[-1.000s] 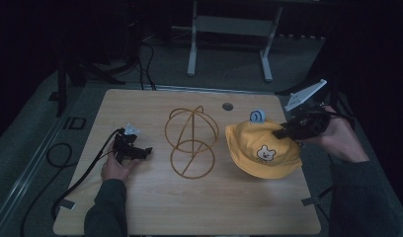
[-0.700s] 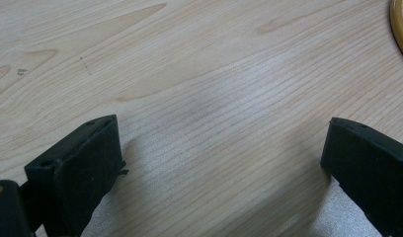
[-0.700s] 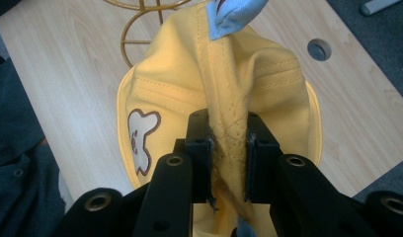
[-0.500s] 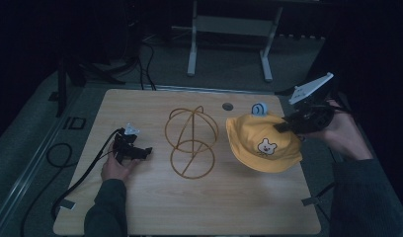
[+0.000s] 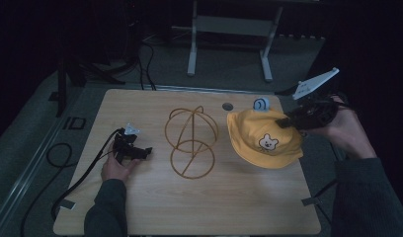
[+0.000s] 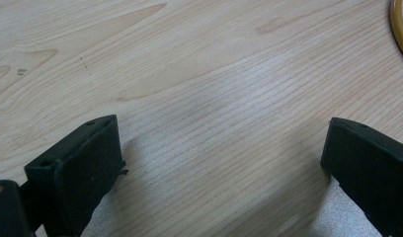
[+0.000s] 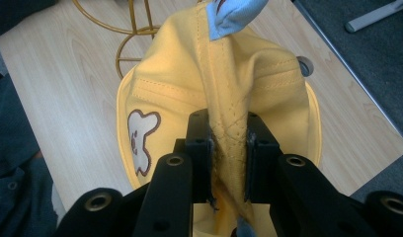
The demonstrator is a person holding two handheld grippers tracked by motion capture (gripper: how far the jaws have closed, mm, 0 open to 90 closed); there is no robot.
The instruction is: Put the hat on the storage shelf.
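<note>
A yellow child's hat (image 5: 262, 136) with a bear patch and a small blue ear hangs lifted over the right side of the table. My right gripper (image 5: 288, 121) is shut on a pinched fold of the hat's crown (image 7: 228, 129), seen close up between its jaws in the right gripper view. A golden wire stand (image 5: 191, 140), made of crossed hoops on a ring base, stands at the table's middle. My left gripper (image 5: 144, 151) rests on the wood left of the stand, open with nothing between its jaws; a bit of the stand's ring (image 6: 400, 27) shows at top right.
The wooden table (image 5: 155, 207) has a small round hole (image 5: 227, 106) near its far edge. A black cable (image 5: 83, 173) trails from the left gripper off the left edge. A grey metal frame (image 5: 229, 29) stands on the floor beyond the table.
My right gripper has lifted the hat and carried it slightly up and to the right, so the brim tilts and hangs. The left gripper has stayed still.
</note>
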